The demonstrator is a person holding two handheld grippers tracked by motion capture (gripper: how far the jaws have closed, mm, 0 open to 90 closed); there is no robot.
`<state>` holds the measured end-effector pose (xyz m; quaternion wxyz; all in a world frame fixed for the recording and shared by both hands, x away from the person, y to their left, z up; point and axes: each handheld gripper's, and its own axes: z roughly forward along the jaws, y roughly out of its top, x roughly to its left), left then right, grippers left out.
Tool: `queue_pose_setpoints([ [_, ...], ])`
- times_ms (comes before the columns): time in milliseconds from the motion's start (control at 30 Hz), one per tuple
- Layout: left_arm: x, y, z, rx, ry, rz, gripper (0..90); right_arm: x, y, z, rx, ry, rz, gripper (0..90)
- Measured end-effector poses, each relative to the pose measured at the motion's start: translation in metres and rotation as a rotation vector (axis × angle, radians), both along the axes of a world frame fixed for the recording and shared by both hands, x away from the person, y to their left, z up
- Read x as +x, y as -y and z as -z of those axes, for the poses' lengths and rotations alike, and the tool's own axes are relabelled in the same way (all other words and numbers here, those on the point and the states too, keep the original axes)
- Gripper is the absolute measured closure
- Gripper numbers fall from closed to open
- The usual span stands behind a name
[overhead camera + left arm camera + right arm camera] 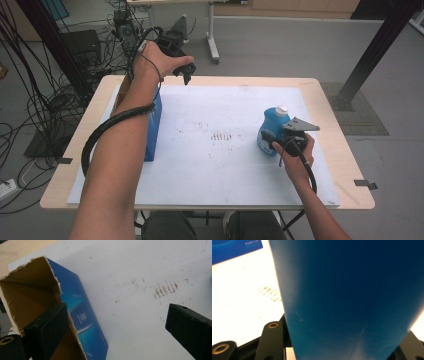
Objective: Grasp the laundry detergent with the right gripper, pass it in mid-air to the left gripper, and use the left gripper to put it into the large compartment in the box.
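Observation:
A blue bottle [271,127] with a white cap stands on the right half of the white mat [225,165]. My right gripper [268,137] is shut on its lower body from the near side. In the right gripper view the bottle's blue wall [352,297] rises close between the jaws. A tall blue box [153,131] with a torn open cardboard top stands at the mat's left edge. My left gripper [183,67] is held in the air above the table's far left part, open and holding nothing. In its own view the box [82,315] lies under the left jaw.
The mat covers most of a light wooden table [345,165]. Brown smudges [221,136] mark the mat's middle. Cables [45,105] and equipment crowd the floor to the left. A black post [372,50] rises at the far right, beyond the table.

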<state>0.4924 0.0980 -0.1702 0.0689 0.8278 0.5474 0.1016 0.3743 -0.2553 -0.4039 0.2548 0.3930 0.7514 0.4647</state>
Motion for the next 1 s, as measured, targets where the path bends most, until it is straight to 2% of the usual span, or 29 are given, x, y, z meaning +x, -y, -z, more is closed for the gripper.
queue_pose_setpoints([
  [233,0.0,0.002,-0.002,0.002,-0.001,0.02,5.5,0.005,0.002,-0.014,0.0,-0.013,-0.015,44.0],
  [333,0.001,0.003,-0.004,0.001,0.002,0.03,5.5,0.009,0.003,-0.021,0.016,-0.028,-0.019,44.0],
  [567,0.001,0.008,-0.018,-0.023,0.021,0.096,5.4,0.02,-0.001,-0.041,0.024,-0.046,-0.061,44.0],
  [767,-0.002,0.01,-0.032,-0.007,0.03,0.18,5.2,0.033,-0.008,-0.059,0.032,-0.071,-0.113,43.9],
  [867,-0.004,0.009,-0.037,0.007,0.027,0.208,5.2,0.04,-0.012,-0.069,0.041,-0.087,-0.135,43.9],
  [1000,-0.008,0.005,-0.042,0.016,0.024,0.231,5.2,0.049,-0.02,-0.079,0.029,-0.098,-0.176,43.9],
])
